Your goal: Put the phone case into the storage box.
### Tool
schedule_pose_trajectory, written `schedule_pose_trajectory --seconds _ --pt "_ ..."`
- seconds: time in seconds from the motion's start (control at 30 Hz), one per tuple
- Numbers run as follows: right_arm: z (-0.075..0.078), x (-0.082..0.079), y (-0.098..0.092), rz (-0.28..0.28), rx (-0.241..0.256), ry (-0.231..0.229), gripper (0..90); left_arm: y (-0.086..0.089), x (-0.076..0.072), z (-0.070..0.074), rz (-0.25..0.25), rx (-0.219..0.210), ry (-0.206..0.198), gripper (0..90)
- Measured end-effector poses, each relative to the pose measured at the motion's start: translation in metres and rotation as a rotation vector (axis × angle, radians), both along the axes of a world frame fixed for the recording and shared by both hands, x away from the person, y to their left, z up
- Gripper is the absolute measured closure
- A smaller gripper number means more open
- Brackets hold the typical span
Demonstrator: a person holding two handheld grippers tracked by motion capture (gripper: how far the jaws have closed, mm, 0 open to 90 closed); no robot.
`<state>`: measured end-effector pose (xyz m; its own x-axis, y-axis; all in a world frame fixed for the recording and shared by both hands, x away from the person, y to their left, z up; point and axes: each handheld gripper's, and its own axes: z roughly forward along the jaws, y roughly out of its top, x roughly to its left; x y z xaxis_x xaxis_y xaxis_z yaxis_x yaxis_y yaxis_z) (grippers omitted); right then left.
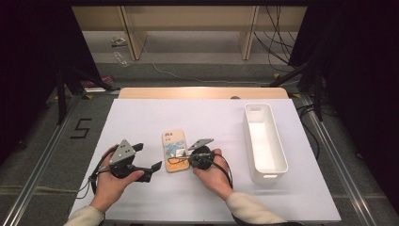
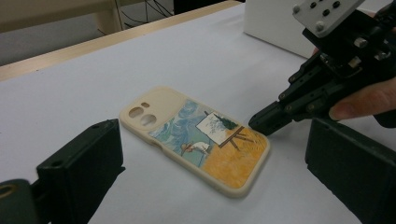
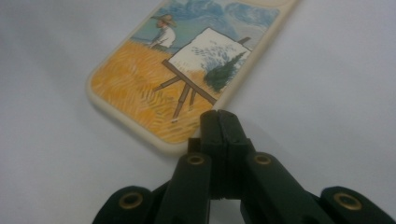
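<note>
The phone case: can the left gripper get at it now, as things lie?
Probably yes. The left gripper is open, and bare table lies between it and the phone case. Only the right gripper, shut, sits at the case's far edge.

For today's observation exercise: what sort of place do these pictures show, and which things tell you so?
Probably a lab or recording workspace, not a home: a white-covered table between metal floor rails, loose cables on the floor, and a taped "5" floor marking.

We read one sign: a large black "5" [image 1: 81, 128] marked on the grey floor [image 1: 42, 141] left of the table [image 1: 141, 117]. The phone case [image 2: 196, 137] bore a painted picture but no lettering we could read.
</note>
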<state>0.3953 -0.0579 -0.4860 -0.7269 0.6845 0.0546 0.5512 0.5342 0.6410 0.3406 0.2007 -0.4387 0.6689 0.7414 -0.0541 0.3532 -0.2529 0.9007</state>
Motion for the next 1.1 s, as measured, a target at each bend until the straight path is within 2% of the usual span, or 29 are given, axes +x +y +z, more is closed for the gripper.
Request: schedule_pose_trajectory --seconds 0.43,1.1 --pt "-0.003 -0.015 0.024 0.073 0.031 -0.007 90.0 0.0 0.001 -0.001 0.012 0.011 0.012 4.6" --pt "-0.005 -0.019 0.036 0.087 0.051 -0.009 90.0 0.0 0.002 -0.001 0.03 0.022 0.021 4.7"
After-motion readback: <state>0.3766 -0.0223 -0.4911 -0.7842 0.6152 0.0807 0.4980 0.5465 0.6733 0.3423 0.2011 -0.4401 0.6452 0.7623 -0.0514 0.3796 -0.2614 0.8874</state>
